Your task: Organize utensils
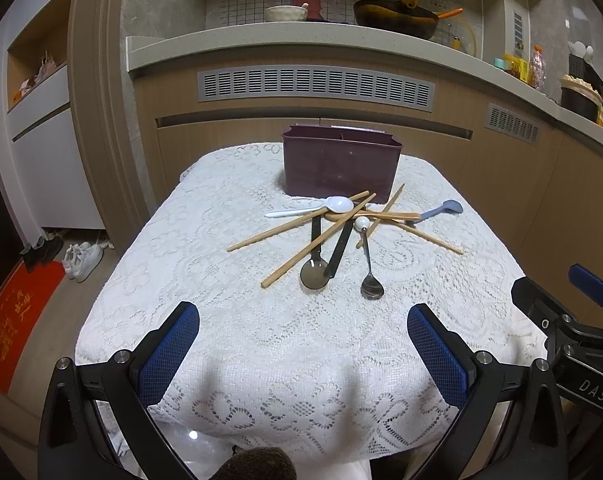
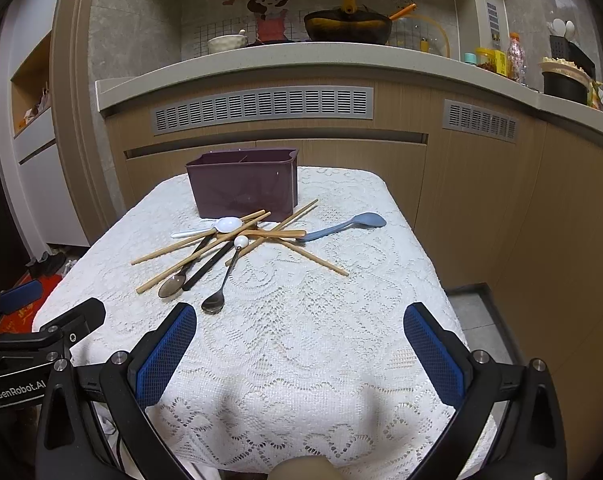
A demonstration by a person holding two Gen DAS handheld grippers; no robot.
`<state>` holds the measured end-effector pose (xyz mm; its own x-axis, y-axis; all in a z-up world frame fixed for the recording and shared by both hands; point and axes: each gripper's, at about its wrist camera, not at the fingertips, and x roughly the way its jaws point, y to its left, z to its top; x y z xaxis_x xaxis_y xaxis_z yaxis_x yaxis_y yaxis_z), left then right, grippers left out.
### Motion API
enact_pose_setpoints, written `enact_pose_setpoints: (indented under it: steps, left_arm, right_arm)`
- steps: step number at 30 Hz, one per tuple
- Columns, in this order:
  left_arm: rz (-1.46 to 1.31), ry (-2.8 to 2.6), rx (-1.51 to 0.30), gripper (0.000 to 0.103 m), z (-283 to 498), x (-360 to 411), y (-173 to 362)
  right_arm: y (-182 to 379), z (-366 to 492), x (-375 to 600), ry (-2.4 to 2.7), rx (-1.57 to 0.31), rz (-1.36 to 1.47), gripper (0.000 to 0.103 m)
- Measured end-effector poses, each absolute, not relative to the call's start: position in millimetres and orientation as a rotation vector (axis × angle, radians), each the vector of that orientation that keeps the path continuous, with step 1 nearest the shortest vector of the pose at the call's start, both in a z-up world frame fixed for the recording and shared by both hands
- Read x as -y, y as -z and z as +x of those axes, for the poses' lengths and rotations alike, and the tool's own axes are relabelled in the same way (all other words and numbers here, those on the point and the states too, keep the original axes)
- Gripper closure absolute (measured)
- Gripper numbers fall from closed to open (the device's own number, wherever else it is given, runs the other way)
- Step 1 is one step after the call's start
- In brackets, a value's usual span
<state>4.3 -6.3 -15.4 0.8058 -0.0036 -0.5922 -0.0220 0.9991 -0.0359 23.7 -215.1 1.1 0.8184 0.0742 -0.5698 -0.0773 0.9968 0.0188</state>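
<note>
A dark purple utensil holder (image 1: 339, 160) (image 2: 243, 184) stands at the far side of the white lace-covered table (image 1: 221, 320) (image 2: 341, 340). In front of it lies a tangled pile: several wooden chopsticks (image 1: 301, 226) (image 2: 197, 254), a white plastic spoon (image 1: 325, 206) (image 2: 217, 226), a blue-grey spoon (image 1: 441, 210) (image 2: 349, 224), a dark spoon (image 1: 314, 272) (image 2: 175, 282), a metal spoon with a white knob (image 1: 370, 276) (image 2: 221, 288) and a black-handled utensil (image 1: 339, 250) (image 2: 207, 266). My left gripper (image 1: 303, 320) is open and empty near the table's front edge. My right gripper (image 2: 300, 320) is open and empty beside it.
Wooden kitchen cabinets with vent grilles (image 1: 315, 86) stand behind the table. The countertop holds a wok (image 2: 347, 26), a bowl (image 1: 285, 13) and jars. Shoes (image 1: 83, 258) and a red mat (image 1: 13, 324) lie on the floor at the left.
</note>
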Motion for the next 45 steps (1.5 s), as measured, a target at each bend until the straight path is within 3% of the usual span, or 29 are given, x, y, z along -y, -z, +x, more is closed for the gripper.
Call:
enact_pose_setpoints:
  steps: [45]
  left_arm:
    - [-0.034,-0.04,-0.625,0.0,27.0,3.4,7.5]
  right_arm:
    - [-11.8,46.7,220.5,-0.057,-0.556,-0.015,0.0]
